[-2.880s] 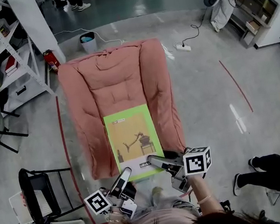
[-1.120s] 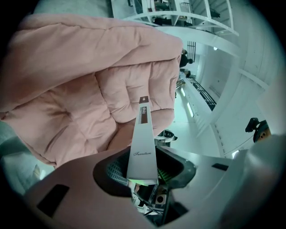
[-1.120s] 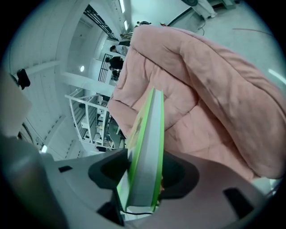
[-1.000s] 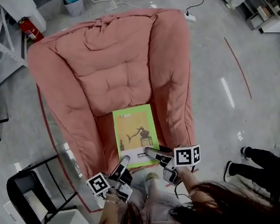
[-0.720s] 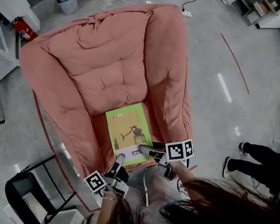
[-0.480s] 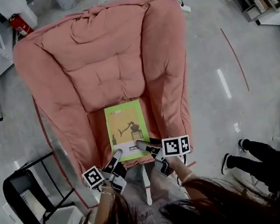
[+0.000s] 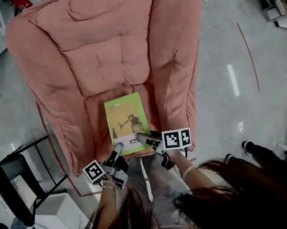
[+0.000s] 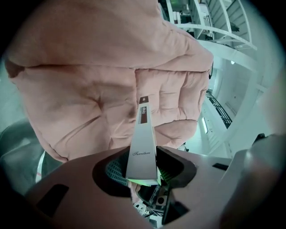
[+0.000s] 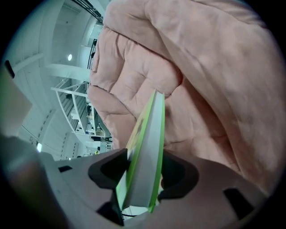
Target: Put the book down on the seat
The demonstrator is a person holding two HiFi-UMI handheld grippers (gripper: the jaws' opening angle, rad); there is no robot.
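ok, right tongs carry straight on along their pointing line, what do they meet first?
The right tongs, shut on the book, point into the pink armchair cushion. That padding comes first, probably the seat or lower back, though depth is unclear.

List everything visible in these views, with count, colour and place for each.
armchair: one, pink, padded, fills the middle of the head view
book: one, green cover with a white strip, over the seat's front part
folding chair: one, black, on the floor left of the armchair
floor line: one, red, right of the armchair
bystander's foot: one, dark shoe, floor at far right
left tool: one, black-and-white marker cube, closed on the book's spine end, jaws just eased open slightly
right tool: one, same cube, closed on the book's near right corner
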